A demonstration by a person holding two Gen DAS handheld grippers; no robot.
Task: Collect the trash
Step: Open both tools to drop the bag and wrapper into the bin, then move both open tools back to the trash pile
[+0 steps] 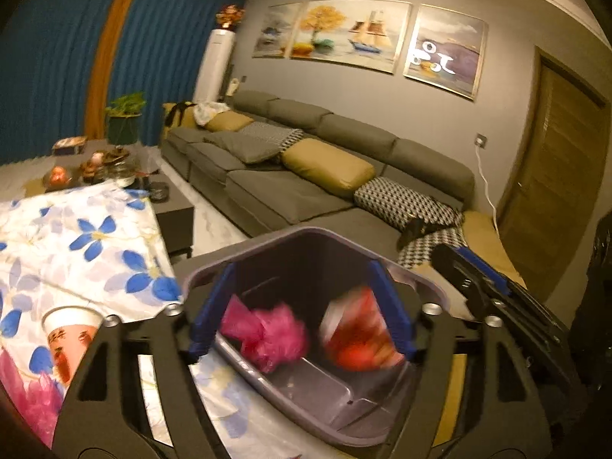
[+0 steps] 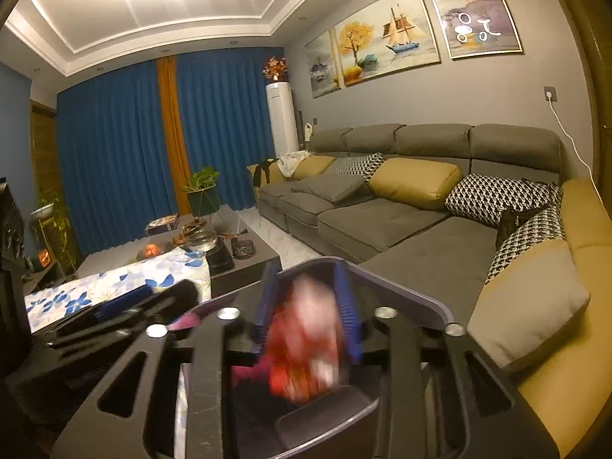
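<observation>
A grey plastic bin (image 1: 317,409) sits below both grippers, next to a floral-clothed table. A pink crumpled wrapper (image 1: 267,336) lies in it. A red and white paper cup (image 1: 359,340), motion-blurred, is inside the bin mouth. In the right wrist view the same cup (image 2: 306,348) is blurred between and just below my right gripper's (image 2: 308,306) parted blue fingers, apparently dropping free. My left gripper (image 1: 302,306) is open and empty above the bin. The right gripper also shows in the left wrist view (image 1: 482,287) at the bin's right rim. Another paper cup (image 1: 70,340) stands on the table.
The floral tablecloth (image 1: 76,237) covers the table at left, with a pink wrapper (image 1: 26,394) at its near corner. A dark coffee table (image 2: 244,256) with fruit and glassware stands beyond. A grey sectional sofa (image 2: 401,222) with cushions runs behind and right of the bin.
</observation>
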